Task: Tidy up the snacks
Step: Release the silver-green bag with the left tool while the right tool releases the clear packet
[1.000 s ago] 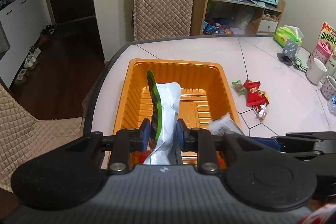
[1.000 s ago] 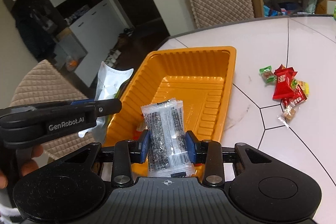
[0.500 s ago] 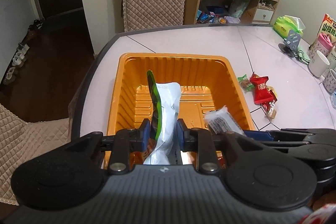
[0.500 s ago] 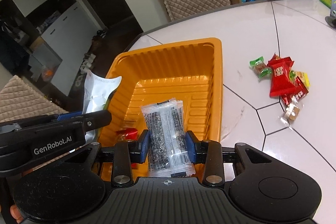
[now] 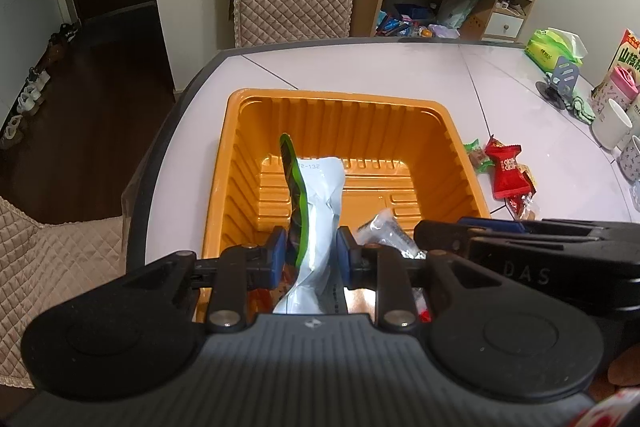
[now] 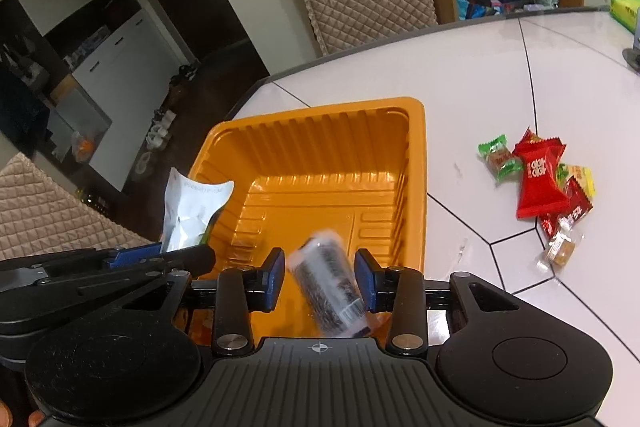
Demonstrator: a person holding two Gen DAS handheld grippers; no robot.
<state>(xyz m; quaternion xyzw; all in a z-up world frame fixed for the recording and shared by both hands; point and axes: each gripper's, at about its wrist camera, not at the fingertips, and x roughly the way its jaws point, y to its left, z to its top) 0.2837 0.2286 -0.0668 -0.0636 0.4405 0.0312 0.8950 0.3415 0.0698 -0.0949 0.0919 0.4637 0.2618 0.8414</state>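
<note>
At the bottom centre, the left gripper (image 5: 311, 255) has its jaws closed on a white-green pouch (image 5: 316, 211). The right gripper (image 6: 320, 279) has its jaws apart, and a blurred clear packet (image 6: 330, 283) sits loose between them. Behind, the orange tray (image 6: 416, 163) stands on the table (image 6: 460, 79), with wrapped candies (image 6: 538, 183) at the right.

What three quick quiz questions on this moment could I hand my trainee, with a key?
1. True or false: the left tool grips the white and green packet over the orange tray.
2. The clear packet of dark snacks at the right tool is: A) clamped tight, B) loose and blurred between open jaws, C) lying on the table.
3. Where do the loose candies lie?

Key: 1 true. 2 B. 3 On the table, to the right of the tray.
</note>
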